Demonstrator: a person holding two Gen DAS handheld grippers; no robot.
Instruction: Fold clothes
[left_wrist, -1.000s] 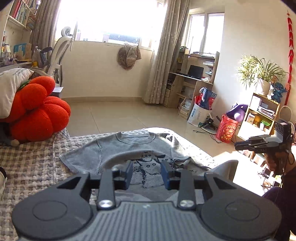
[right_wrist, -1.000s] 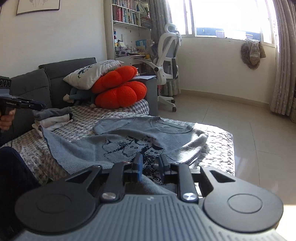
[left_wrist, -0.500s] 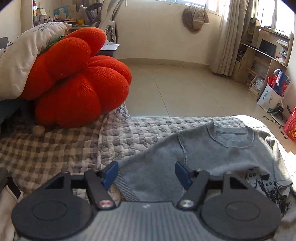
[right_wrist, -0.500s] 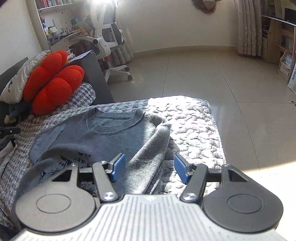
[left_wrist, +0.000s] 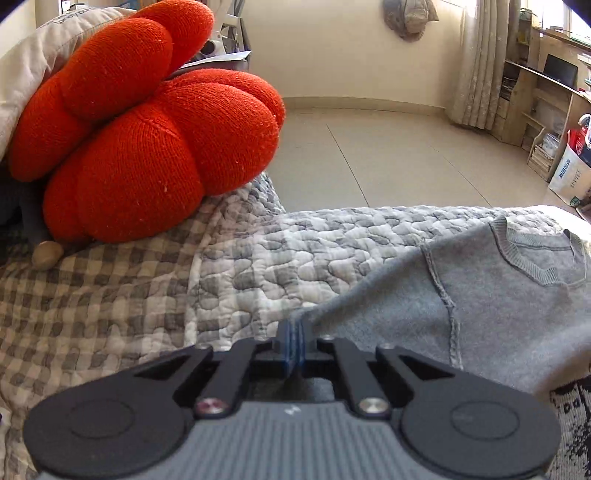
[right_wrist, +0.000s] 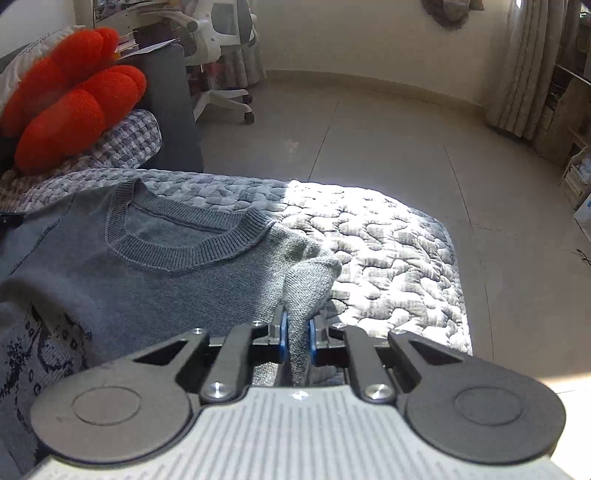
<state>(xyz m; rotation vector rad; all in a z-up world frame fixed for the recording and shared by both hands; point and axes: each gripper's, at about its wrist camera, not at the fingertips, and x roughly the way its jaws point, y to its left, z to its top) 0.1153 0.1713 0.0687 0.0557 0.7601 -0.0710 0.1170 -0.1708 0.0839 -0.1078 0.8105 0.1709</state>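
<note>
A grey knit sweater (left_wrist: 491, 317) with a dark printed front lies spread on the quilted sofa cover (left_wrist: 303, 251), collar toward the floor side. My left gripper (left_wrist: 294, 345) is shut on the edge of the sweater's left sleeve. The sweater also shows in the right wrist view (right_wrist: 155, 280), with its ribbed collar in the middle. My right gripper (right_wrist: 296, 338) is shut on a raised fold of the sweater's right sleeve, near the right shoulder.
An orange pumpkin-shaped cushion (left_wrist: 147, 133) and a white pillow (left_wrist: 33, 62) sit at the left end of the sofa. The sofa's edge (right_wrist: 454, 266) drops to a tiled floor (right_wrist: 388, 140). A white office chair (right_wrist: 221, 44) stands behind; shelves (left_wrist: 546, 96) stand at the right.
Both grippers have moved down and forward onto the sweater and gone from open to shut, the left on the left sleeve edge, the right on the right sleeve fold.
</note>
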